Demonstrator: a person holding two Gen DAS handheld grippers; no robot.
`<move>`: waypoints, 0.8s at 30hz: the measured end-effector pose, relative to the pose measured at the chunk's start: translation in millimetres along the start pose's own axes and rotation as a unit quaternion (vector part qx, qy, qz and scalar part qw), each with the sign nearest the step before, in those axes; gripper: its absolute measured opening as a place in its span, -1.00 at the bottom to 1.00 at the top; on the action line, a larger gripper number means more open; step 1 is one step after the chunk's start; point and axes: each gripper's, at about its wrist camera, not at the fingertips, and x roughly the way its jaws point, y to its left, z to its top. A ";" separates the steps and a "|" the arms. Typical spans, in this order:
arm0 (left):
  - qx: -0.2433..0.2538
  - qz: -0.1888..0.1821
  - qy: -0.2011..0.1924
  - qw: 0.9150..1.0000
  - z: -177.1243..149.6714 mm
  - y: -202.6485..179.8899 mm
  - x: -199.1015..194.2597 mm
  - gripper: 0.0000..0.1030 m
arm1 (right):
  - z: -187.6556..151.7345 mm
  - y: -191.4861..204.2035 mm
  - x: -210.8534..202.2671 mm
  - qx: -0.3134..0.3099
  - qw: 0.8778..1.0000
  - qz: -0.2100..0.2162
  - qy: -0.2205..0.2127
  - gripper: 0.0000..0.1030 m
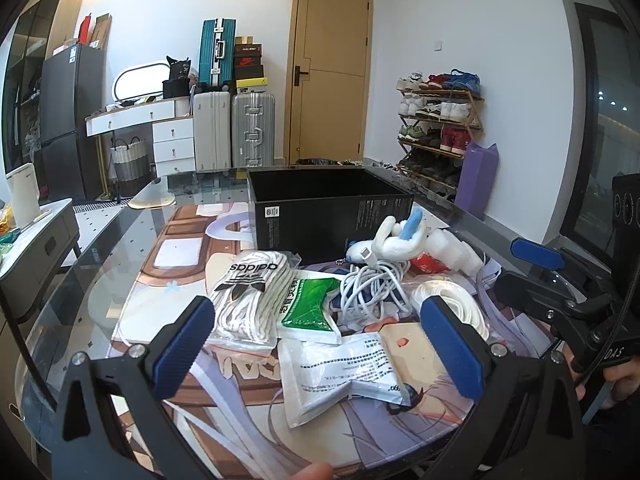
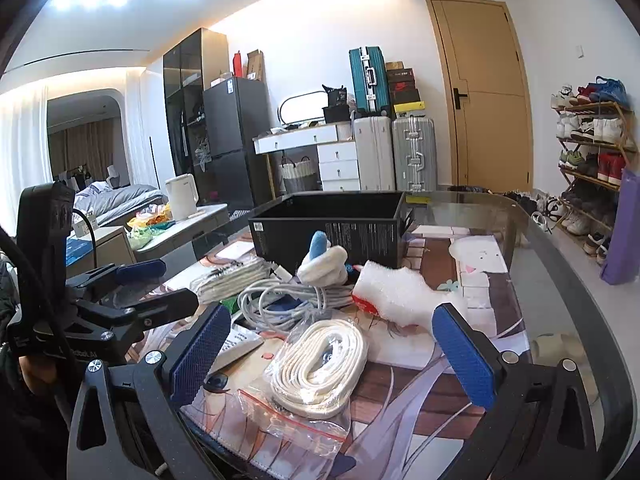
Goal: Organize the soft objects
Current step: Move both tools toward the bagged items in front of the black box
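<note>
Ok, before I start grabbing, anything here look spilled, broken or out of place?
Nothing spilled or damaged. The soft items are just heaped loosely in front of the empty black box: a tangled white cable, plush toy and bagged laces overlap.

text: "adidas" on bagged white laces (image 1: 250, 292) | green packet (image 1: 308, 306): Chinese print (unreadable)

Bagged white laces (image 2: 320, 368), coiled white cable (image 2: 288, 300), plush toy (image 2: 326, 266) (white, blue-eared) before an open black box (image 2: 332, 228).
</note>
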 end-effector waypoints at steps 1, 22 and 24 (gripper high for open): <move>0.001 0.000 -0.003 1.000 0.4 -0.5 -1.0 1.00 | 0.1 -0.7 0.1 0.001 1.000 -0.002 0.000 0.99; 0.007 0.025 -0.002 1.000 -2.1 1.7 5.6 1.00 | -0.9 5.2 7.6 -0.016 0.999 -0.014 0.036 0.99; 0.010 0.026 0.000 1.000 -2.8 1.2 6.6 1.00 | -1.4 6.0 9.4 -0.018 0.999 -0.016 0.041 0.99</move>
